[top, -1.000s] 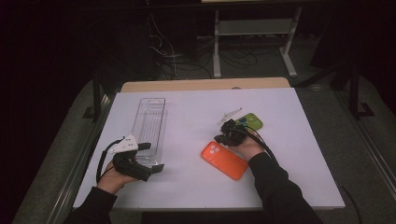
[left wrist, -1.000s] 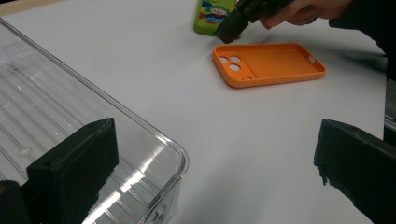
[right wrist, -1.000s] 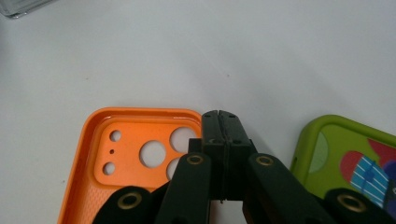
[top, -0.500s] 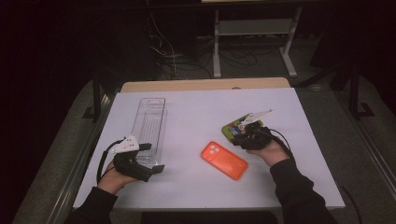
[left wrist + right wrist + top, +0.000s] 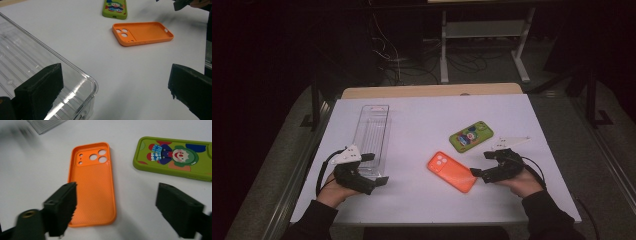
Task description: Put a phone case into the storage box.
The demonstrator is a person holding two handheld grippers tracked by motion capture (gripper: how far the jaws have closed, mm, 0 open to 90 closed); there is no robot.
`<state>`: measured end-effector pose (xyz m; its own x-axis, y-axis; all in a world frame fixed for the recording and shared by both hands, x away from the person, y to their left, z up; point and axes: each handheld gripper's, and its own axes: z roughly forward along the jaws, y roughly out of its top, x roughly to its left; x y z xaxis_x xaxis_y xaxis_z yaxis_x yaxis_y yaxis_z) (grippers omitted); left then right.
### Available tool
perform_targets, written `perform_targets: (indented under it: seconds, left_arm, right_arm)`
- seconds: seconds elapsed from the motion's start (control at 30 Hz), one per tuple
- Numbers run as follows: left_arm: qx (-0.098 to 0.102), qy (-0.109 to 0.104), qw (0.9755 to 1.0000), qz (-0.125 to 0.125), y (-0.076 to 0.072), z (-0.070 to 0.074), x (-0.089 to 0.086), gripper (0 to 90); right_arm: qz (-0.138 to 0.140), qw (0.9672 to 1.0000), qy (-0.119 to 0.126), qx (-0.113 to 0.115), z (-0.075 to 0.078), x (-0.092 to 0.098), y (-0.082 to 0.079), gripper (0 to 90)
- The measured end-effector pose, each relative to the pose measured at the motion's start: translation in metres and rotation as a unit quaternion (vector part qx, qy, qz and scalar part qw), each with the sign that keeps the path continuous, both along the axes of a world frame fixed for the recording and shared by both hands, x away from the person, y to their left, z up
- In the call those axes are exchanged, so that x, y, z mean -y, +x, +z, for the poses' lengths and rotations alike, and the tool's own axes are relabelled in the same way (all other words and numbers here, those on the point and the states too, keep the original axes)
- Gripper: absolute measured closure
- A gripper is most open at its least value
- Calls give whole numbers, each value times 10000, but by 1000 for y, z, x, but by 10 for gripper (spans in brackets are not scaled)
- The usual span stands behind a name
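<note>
An orange phone case [image 5: 452, 171] [image 5: 142, 33] [image 5: 93, 182] lies inner side up at the table's middle. A green phone case with a clown picture [image 5: 471, 136] [image 5: 115, 8] [image 5: 175, 157] lies just beyond it. My right gripper [image 5: 482, 164] [image 5: 116, 207] sits just right of the orange case's near end. It is open, its jaws have just been opening, and nothing is gripped. My left gripper [image 5: 376, 169] [image 5: 115, 100] is open and straddles the near corner of a clear plastic tray [image 5: 372, 135] [image 5: 32, 62], one jaw over the tray and one outside it.
The white tabletop [image 5: 422, 120] ends in a wooden strip at the far side. Beyond it are a dark floor, cables and a metal shelf frame [image 5: 482, 35]. The person's sleeves come in at the near edge.
The right gripper has moved right and toward the near edge, away from the green case, and its jaws have opened. The left gripper has stayed where it was.
</note>
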<state>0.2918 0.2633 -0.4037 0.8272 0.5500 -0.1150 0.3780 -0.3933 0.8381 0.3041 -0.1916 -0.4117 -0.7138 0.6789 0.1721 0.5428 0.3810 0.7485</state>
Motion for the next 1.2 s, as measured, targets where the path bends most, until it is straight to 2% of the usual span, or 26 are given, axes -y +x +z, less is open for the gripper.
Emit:
perform_targets:
  seconds: [0.1, 0.17, 0.33, 0.37, 0.47, 0.63, 0.9, 1.2]
  left_arm:
    - [-1, 7, 10000, 3, -1, 1, 0, 0]
    - [7, -8, 10000, 7, -1, 1, 0, 0]
    - [40, -8, 10000, -12, 0, 0, 0, 0]
    - [53, 19, 10000, -30, 0, 0, 0, 0]
    - [38, 1, 10000, -22, 0, 0, 1, 0]
    - [57, 29, 10000, -38, 1, -1, 1, 0]
    - [34, 42, 10000, -36, 0, 0, 1, 0]
    - [35, 33, 10000, -34, 1, -1, 1, 0]
  right_arm:
    - [27, 10000, 9, 11, -5, 4, -6, 61]
    - [77, 9998, -46, -200, -8, 5, -9, 7]
    - [83, 9994, -73, -336, -13, 9, -14, 0]
    - [128, 9992, -142, -348, -14, 8, -15, 0]
    - [200, 9993, -229, -199, -12, 6, -15, 0]
    - [208, 9993, -278, -115, -7, 3, -14, 0]
    - [223, 9981, -518, -243, 3, -3, -9, 0]
    - [158, 9983, -520, -206, 15, -12, -2, 0]
